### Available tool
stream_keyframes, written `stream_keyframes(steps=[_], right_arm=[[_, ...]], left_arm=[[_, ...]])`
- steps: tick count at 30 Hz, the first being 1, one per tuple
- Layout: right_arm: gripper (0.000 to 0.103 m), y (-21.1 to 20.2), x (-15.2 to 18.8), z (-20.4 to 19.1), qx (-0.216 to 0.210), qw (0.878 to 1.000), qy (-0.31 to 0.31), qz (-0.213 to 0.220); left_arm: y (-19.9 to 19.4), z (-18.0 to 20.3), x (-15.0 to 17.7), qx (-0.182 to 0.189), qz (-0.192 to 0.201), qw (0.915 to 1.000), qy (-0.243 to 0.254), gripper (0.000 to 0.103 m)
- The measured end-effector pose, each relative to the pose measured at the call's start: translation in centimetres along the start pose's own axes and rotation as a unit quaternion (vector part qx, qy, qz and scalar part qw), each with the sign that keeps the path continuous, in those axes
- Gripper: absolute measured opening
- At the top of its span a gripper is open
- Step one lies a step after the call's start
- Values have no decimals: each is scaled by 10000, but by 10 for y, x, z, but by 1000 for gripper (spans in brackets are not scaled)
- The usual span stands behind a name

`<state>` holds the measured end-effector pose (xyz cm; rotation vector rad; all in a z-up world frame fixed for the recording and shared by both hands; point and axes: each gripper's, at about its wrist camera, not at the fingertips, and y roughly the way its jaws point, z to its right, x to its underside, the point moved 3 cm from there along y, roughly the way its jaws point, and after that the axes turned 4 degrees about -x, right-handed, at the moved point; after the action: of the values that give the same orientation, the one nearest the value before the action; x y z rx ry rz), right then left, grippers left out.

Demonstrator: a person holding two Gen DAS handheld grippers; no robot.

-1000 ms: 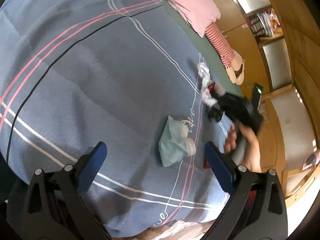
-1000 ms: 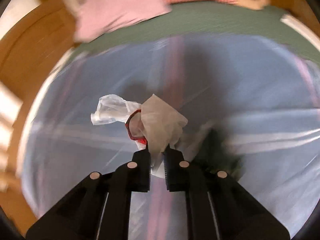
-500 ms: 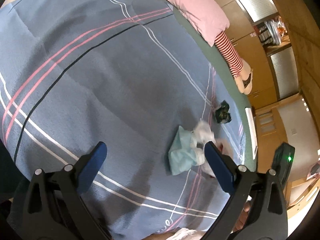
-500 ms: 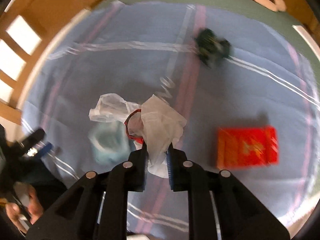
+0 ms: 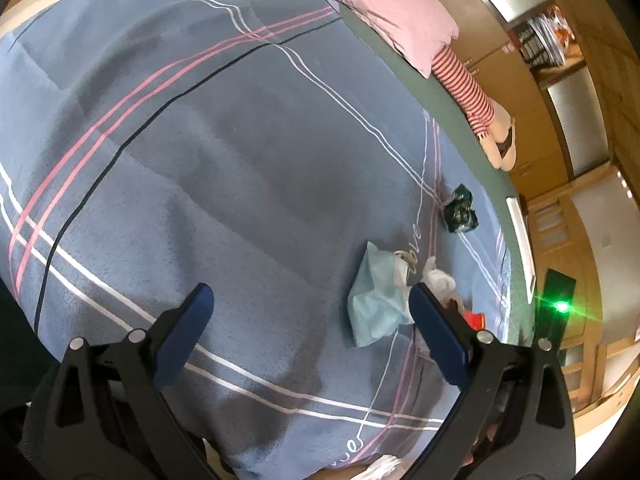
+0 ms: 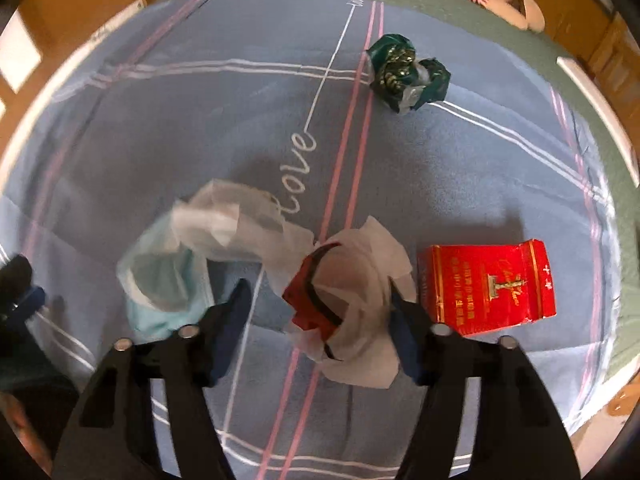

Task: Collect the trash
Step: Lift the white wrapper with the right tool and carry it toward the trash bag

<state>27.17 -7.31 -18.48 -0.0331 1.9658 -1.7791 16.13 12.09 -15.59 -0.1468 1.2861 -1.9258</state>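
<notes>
Trash gathered into a loose pile near the bed's front edge, on the blue striped blanket (image 6: 160,140). Right gripper (image 6: 320,328) pointing steeply down over it, jaws just been opening, now standing about halfway apart with the white tissue wad (image 6: 360,320) and its red-and-black scrap between them; right pad against the tissue's edge, left pad clear of it, so no squeeze showing, most likely a release. Tissue lying straight ahead of the fingers, a touch toward the right pad. Clear plastic wrap (image 6: 236,220) trailing off up and to the left onto the pale teal face mask (image 6: 160,288). Red box (image 6: 488,284) just beside the right finger's outer side, long axis running across the view. Crumpled green wrapper (image 6: 408,72) well apart, farther up the blanket.

Left gripper (image 5: 308,320) hovering with jaws wide apart and holding nothing; teal mask (image 5: 376,300) just inside its right fingertip, tissue partly hidden behind that finger. Green wrapper (image 5: 460,210) beyond, up and to the right. Probably nearer the right hand than the left, as is the red box.
</notes>
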Motion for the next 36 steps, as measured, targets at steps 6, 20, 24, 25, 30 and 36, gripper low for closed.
stream_keyframes(steps=[6,20,24,25,30,36], right_arm=[[27,-1,6,5,161,9998,-48,102],[25,-59,42,36,-737,9885,1073,770],[25,-49,48,37,-984,9857,1254,555],[26,-45,49,38,-1066,9841,1340,472],[28,-27,53,38,-1187,9798,1582,284],[43,-20,49,27,-778,9871,1375,268]], left_arm=[[1,-4,0,9,-56,10000,-56,97],[7,1,3,-191,-171,9994,239,97],[7,3,4,-217,-176,9992,277,97],[7,3,4,-223,-175,9992,281,97],[8,5,5,-247,-183,9990,310,97],[8,5,5,-257,-178,9991,303,97]])
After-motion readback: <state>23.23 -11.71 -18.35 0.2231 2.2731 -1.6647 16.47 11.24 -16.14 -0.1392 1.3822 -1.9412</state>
